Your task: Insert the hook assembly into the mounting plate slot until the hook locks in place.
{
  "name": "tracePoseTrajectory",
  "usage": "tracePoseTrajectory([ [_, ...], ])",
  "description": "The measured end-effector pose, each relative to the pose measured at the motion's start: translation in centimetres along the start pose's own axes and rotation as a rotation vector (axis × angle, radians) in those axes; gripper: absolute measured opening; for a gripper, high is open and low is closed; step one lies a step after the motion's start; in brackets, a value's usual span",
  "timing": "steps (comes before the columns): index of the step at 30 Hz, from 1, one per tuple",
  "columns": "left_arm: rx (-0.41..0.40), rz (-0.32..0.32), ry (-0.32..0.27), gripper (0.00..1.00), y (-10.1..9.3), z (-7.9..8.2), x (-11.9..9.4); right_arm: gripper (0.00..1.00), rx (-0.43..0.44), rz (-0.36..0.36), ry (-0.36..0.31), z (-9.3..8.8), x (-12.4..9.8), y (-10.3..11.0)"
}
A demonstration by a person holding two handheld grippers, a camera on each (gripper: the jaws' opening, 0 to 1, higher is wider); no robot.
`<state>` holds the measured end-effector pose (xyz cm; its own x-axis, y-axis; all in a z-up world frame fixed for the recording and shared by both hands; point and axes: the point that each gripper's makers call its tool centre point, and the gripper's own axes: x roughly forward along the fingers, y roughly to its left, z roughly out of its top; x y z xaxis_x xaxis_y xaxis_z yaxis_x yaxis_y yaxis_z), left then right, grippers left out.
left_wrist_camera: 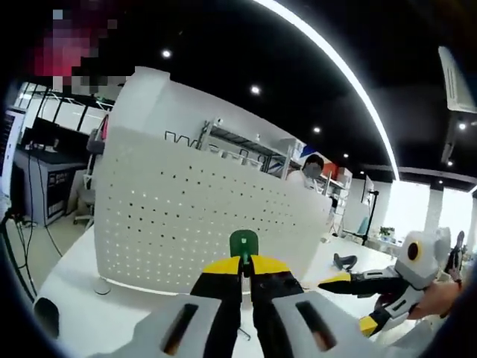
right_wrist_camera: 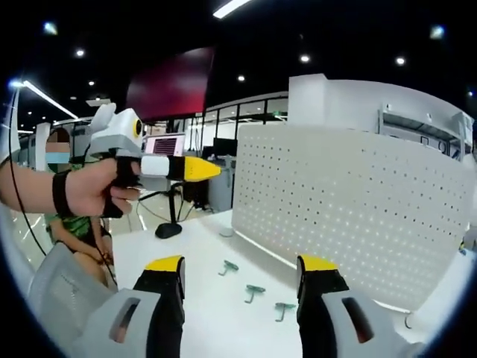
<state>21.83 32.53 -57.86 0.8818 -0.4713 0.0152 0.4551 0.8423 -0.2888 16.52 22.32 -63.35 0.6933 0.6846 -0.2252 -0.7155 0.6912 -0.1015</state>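
An open office with a dark ceiling, spot lights and a long light strip lies behind a white table (right_wrist_camera: 201, 246). On the table stands a white perforated mounting plate (left_wrist_camera: 186, 216), upright and curved, its lower edge resting on the tabletop.

In the left gripper view, the left gripper (left_wrist_camera: 244, 262) has its yellow-tipped jaws closed together on a green hook (left_wrist_camera: 244, 242), whose rounded top sticks up above the jaw tips. The hook is held up in front of the lower part of the plate's holed face; whether it touches the plate I cannot tell.

In the right gripper view, three more green hooks (right_wrist_camera: 254, 290) lie loose on the table in a diagonal row, just in front of the plate's lower edge, and the right gripper (right_wrist_camera: 242, 270) hovers above them with its jaws spread wide and nothing between them.

In that same view the left gripper comes in from the left, held in a person's hand (right_wrist_camera: 93, 188) with a dark wristband.

Behind the plate are shelving racks (left_wrist_camera: 246, 145), desks and monitors (right_wrist_camera: 165, 144).
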Motion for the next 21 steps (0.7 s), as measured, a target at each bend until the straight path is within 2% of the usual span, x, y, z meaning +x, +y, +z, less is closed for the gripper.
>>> tracePoseTrajectory([
  [10, 0.04, 0.029, 0.011, 0.03, 0.8, 0.5, 0.8, 0.61, 0.007, -0.02, 0.0, -0.1, -0.9, -0.4],
  [12, 0.085, 0.038, 0.017, 0.03, 1.0, 0.7, 0.9, 0.6, 0.005, -0.022, 0.004, -0.1, -0.9, -0.5],
  [18, 0.131, 0.038, 0.031, 0.03, 1.0, 1.0, 1.7, 0.59, 0.02, -0.019, 0.014, -0.4, -1.0, -0.4],
  [21, 0.119, 0.035, 0.027, 0.03, 1.1, 1.1, 2.1, 0.59, 0.024, -0.022, 0.004, -0.2, -1.0, -0.3],
])
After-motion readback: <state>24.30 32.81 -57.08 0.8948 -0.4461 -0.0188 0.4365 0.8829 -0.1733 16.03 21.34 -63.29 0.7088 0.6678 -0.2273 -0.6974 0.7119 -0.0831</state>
